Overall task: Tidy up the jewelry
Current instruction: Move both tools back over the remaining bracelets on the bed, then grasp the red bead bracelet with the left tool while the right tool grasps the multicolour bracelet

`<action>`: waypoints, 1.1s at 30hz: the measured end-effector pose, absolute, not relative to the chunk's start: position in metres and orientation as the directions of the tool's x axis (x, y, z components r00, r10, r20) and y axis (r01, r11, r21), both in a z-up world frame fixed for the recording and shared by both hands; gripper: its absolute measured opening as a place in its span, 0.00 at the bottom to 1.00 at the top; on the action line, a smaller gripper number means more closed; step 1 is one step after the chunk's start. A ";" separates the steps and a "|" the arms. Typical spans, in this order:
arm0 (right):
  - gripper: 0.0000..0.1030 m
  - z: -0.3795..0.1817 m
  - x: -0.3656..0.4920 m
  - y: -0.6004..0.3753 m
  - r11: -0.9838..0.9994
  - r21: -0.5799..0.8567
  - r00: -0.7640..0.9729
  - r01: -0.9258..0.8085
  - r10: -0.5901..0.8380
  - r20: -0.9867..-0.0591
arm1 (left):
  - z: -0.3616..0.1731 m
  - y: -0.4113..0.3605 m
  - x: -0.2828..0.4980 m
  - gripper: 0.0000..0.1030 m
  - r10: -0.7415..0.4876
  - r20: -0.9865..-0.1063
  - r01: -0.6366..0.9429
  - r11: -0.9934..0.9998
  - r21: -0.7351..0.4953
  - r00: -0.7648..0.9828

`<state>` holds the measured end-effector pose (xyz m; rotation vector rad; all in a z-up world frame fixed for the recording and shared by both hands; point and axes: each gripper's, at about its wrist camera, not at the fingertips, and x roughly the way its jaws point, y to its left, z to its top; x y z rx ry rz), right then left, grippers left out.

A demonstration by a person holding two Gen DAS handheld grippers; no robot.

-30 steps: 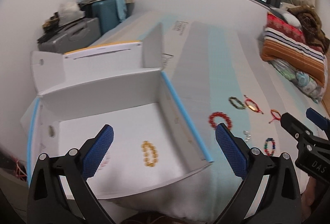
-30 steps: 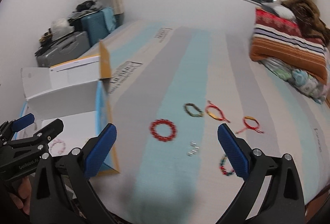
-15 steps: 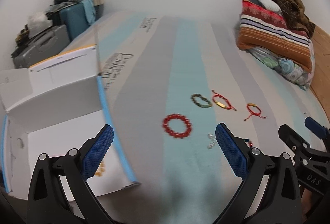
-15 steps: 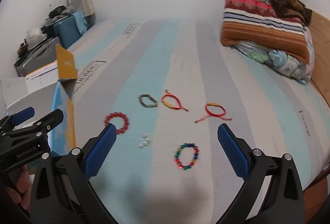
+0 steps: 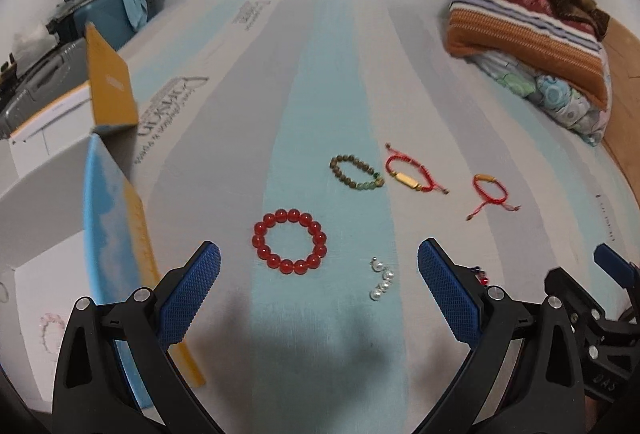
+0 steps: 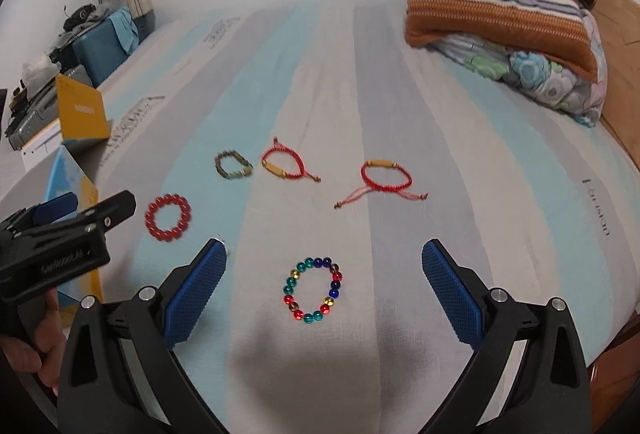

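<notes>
Several bracelets lie on a striped bed sheet. A red bead bracelet [image 5: 290,241] [image 6: 168,217] lies just ahead of my open, empty left gripper [image 5: 319,290]. Small pearl pieces [image 5: 382,277] lie right of it. A multicoloured bead bracelet [image 6: 313,289] lies between the fingers of my open, empty right gripper [image 6: 324,288]. Further off are a brown-green bead bracelet [image 5: 356,172] [image 6: 233,164] and two red cord bracelets [image 5: 412,174] [image 6: 385,178]. A white box [image 5: 52,226] stands at the left with a pink bracelet [image 5: 51,326] inside.
A folded striped blanket and pillows [image 6: 504,6] lie at the far right of the bed. Suitcases [image 6: 100,46] and clutter stand beyond the bed's left edge. A wooden bed frame [image 6: 616,26] runs along the right.
Both grippers swung right, away from the white box toward the bracelets. The left now faces the red bead bracelet, the right the multicoloured one. Both stayed open.
</notes>
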<state>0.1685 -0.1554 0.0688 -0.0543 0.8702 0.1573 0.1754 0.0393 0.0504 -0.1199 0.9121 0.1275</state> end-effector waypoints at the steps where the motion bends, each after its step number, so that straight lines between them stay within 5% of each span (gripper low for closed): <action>1: 0.92 0.063 0.172 -0.156 0.987 0.018 0.627 -0.158 0.114 -0.771 | 0.044 0.042 0.180 0.95 0.060 -0.801 -0.165 0.985 -0.049 0.596; 21: 0.91 -0.027 0.215 -0.155 0.984 0.029 0.494 -0.173 0.112 -0.862 | -0.046 0.074 0.228 0.94 0.101 -0.868 -0.233 0.972 -0.017 0.485; 33: 0.59 -0.044 0.219 -0.148 0.979 0.002 0.443 -0.202 0.093 -0.892 | -0.062 0.078 0.243 0.91 0.145 -0.874 -0.232 0.972 0.038 0.463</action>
